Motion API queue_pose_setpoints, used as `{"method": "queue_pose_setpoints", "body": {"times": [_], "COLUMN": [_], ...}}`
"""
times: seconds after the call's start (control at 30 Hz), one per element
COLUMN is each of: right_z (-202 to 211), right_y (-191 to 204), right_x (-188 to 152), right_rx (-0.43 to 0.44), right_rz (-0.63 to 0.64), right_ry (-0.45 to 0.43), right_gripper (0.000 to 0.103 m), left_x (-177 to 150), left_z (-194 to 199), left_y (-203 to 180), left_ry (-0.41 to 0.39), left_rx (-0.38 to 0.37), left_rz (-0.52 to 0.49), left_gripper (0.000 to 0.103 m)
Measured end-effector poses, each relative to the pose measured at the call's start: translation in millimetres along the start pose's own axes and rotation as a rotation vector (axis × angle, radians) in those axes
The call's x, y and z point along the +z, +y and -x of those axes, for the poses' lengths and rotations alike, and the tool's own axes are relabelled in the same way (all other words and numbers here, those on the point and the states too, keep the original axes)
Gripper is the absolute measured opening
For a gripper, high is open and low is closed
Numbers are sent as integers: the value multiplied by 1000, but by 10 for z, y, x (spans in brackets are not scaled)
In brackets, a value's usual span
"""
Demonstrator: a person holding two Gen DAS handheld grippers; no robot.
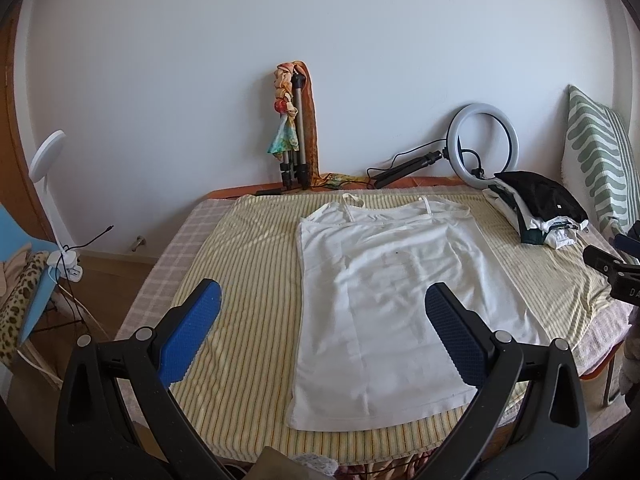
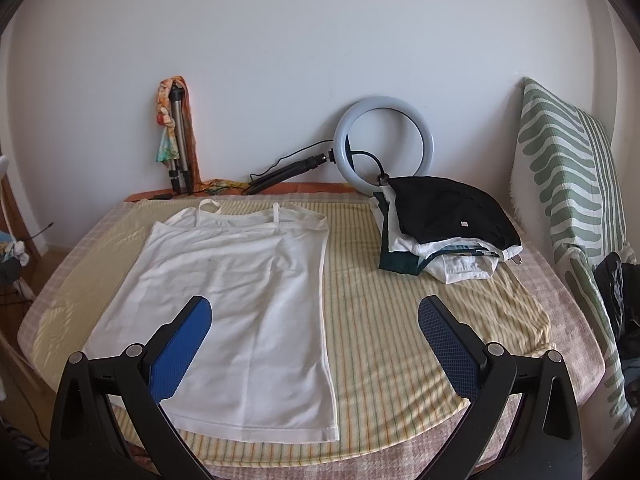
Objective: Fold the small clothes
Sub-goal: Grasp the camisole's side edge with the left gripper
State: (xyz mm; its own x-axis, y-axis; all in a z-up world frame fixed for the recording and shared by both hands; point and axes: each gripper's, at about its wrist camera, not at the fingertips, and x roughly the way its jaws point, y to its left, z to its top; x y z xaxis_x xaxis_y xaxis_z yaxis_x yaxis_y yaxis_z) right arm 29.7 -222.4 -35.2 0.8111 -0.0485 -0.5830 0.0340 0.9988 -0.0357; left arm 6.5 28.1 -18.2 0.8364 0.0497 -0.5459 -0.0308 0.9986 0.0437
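Left wrist | white camisole [image 1: 384,304] flat | beneath open left hand-held gripper [image 1: 322,300]

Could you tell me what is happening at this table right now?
A person holds a gripper in each hand over a white camisole spread flat on a striped cloth. The left gripper and right gripper are both open and hold nothing. The camisole is not yet folded. A pile of folded clothes sits to the right.

White camisole [image 1: 384,292] flat on striped cloth [image 1: 248,280], left gripper [image 1: 322,300] jaws apart above it
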Motion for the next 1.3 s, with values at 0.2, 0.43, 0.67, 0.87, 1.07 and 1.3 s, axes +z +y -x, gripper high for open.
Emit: {"method": "queue_pose_setpoints", "body": {"times": [0.2, 0.43, 0.67, 0.87, 1.07, 1.3], "right_z": [31, -126, -391, -841, -1334, -2022], "right_y": [21, 229, 731, 1282, 1739, 2245], "right_x": [33, 189, 493, 755, 918, 975], "right_rx": [-19, 58, 232, 347, 419, 471], "right_rz": [17, 51, 149, 217, 218, 200], "right_ry": [3, 42, -14, 92, 181, 317], "right_gripper": [102, 102, 102, 102, 82, 65], "left_x": [-21, -264, -657, -1056, -1318, -1375], "left_z": [-84, -265, -429, -678, -911, -1033], "left_y": [148, 443, 602, 667, 704, 693], "left_ry": [33, 83, 159, 287, 374, 404], "left_rx": [-13, -31, -62, -128, -139, -178], "left_rz": [33, 115, 214, 342, 387, 412], "left_gripper": [103, 103, 90, 58, 42, 42]}}
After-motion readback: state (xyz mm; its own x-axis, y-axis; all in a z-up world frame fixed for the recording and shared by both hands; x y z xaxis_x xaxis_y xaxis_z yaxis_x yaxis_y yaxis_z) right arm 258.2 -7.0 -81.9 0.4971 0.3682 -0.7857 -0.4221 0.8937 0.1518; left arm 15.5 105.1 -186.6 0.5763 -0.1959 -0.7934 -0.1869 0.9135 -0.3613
